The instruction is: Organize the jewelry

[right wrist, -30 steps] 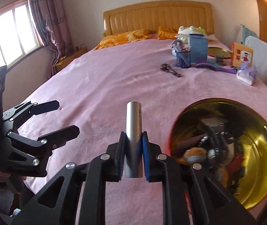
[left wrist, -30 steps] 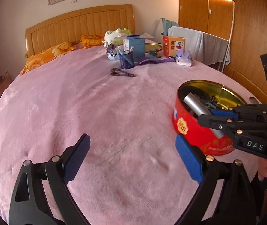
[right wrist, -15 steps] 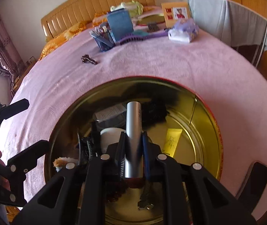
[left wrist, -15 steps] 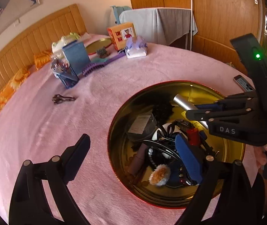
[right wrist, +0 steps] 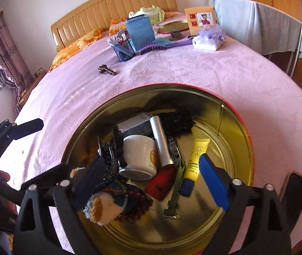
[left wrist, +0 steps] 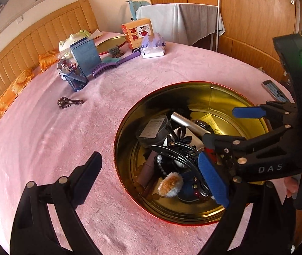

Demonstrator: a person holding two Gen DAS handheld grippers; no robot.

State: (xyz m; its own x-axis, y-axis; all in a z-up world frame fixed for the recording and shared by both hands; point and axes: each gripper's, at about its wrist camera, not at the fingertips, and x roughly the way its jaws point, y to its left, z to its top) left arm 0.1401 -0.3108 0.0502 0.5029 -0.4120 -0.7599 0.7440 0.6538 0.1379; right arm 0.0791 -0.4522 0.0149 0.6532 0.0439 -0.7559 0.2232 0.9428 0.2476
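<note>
Your left gripper (left wrist: 148,172) sits at the bottom of the left wrist view with its jaws spread wide and nothing between them, one finger over the pink bedspread (left wrist: 51,140) and the other over the tin. At centre left of that view, alone on the bedspread, lies the small dark metal clasp (left wrist: 69,102), the one loose piece well apart from the tin; it looks light, stiff and thin, so you would do best to pinch it across its narrow middle and expect the plush cloth to give under the pads. Moving right, the round gold-lined tin (right wrist: 238,127) fills the lower centre of the right wrist view, and the silver tube (right wrist: 160,142) now rests inside it, lying across a white jar (right wrist: 139,155) with its red end toward you. It looks smooth, rigid and likely slippery, so any regrip should be across the barrel, not the rounded tip. Your right gripper (right wrist: 151,178) has just let its jaws swing wide; they stand fully apart above the tin with nothing pressed between the blue pads. Dark red beads (right wrist: 137,201) and a furry hair tie (right wrist: 102,208) lie at lower left in the tin, soft and easily snagged.
</note>
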